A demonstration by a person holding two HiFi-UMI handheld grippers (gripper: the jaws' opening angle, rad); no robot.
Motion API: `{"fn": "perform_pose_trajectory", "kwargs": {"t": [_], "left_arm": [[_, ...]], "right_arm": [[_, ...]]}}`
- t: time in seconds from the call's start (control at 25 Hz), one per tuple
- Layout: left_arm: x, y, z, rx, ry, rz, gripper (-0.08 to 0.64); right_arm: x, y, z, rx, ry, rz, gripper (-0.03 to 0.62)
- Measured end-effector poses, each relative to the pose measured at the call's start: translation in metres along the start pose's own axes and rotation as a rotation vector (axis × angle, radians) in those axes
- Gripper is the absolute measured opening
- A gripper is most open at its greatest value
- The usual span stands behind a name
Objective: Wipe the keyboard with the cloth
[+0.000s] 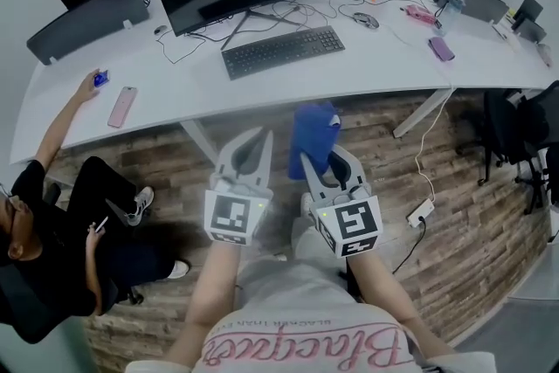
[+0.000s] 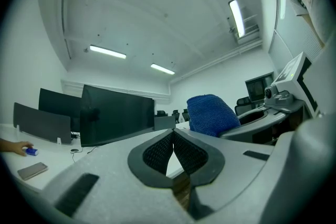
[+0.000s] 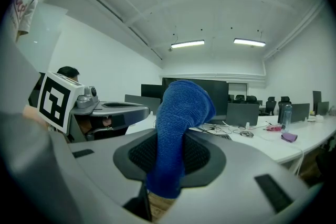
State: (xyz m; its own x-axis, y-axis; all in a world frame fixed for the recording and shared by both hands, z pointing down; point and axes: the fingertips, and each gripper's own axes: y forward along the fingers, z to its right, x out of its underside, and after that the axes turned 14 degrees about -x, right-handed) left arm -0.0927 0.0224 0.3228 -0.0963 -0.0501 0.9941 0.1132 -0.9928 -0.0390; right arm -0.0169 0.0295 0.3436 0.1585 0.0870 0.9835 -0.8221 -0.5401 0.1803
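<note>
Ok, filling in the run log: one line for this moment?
right gripper: shut on blue cloth | left gripper: shut, empty | keyboard: on desk, not yet wiped

Black keyboard (image 1: pixel 282 51) lies flat on the desk (image 1: pixel 218 92); blue cloth (image 1: pixel 313 135) stands bunched in the right gripper (image 1: pixel 321 160).

We see a blue terry cloth (image 3: pixel 178 123), matt and nubbly, with a fine looped weave and soft folds. The right gripper (image 3: pixel 170 139) has a shell of smooth, matt grey plastic; its black pads (image 3: pixel 197 157) carry a rough, fine grid. The left gripper (image 2: pixel 172 134) has the same matt grey plastic and the same black gridded pads (image 2: pixel 157 153). The black plastic keyboard (image 1: pixel 282 51) looks matt. The white desk top (image 1: pixel 218 96) is smooth with a faint sheen. The dark monitor screen (image 2: pixel 118 113) shows a slight gloss. The brown wood-plank floor (image 1: pixel 476 214) is dull and grainy.
</note>
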Motion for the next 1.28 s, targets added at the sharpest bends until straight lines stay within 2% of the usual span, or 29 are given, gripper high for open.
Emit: {"fn": "perform_pose_trajectory", "kwargs": {"t": [0.44,0.84,1.08,1.28], "left_arm": [[0.012,0.099,-0.002,-0.07,0.01,-0.038,0.005],[0.024,0.196,-0.008,-0.194,0.001,-0.07,0.005],[0.027,0.228,-0.02,-0.268,0.006,-0.083,0.005],[0.032,0.235,-0.036,-0.345,-0.004,-0.109,0.005]], "right_arm": [[0.0,0.053,0.093,-0.079,0.022,0.002,0.094],[-0.006,0.113,0.185,-0.204,0.033,0.0,0.094],[-0.009,0.142,0.217,-0.276,0.045,0.0,0.094],[-0.007,0.163,0.221,-0.358,0.032,-0.025,0.095]]}}
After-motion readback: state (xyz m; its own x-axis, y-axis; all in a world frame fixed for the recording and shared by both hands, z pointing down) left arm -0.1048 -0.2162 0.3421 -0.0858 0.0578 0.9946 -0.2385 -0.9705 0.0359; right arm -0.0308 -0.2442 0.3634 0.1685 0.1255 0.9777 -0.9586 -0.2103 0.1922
